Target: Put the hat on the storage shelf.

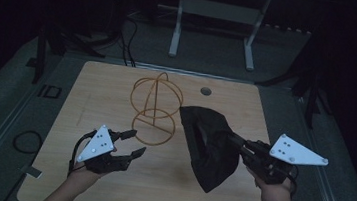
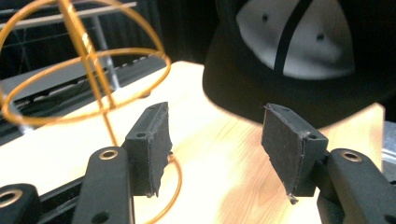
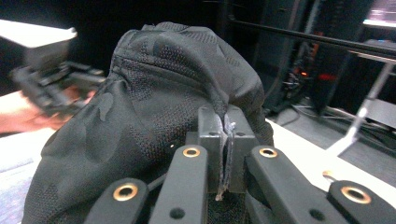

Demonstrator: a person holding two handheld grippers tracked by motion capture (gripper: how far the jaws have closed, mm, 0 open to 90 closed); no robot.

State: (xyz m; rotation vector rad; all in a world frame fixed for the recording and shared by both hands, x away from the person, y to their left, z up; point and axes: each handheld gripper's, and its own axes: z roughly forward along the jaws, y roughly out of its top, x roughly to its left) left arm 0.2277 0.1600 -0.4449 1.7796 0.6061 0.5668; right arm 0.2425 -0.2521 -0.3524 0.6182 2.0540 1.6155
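A black mesh cap (image 1: pixel 210 146) hangs above the right half of the wooden table (image 1: pixel 107 188), with my right gripper (image 1: pixel 232 138) shut on a fold of its fabric. In the right gripper view the jaws (image 3: pixel 225 135) pinch a seam of the cap (image 3: pixel 154 107), which drapes over them. A golden wire hat stand (image 1: pixel 155 107) stands upright at the table's middle. My left gripper (image 1: pixel 139 142) is just in front of the stand's base ring, open and empty. In the left gripper view the jaws (image 2: pixel 215 140) stand apart, with the stand (image 2: pixel 88 60) to their left and the cap (image 2: pixel 243 93) ahead.
A round cable hole (image 1: pixel 206 91) sits near the table's far edge. Behind the table stands a white metal frame (image 1: pixel 214 29). Cables (image 1: pixel 26 140) lie on the grey floor at the left. Bare wood lies along the table's near edge.
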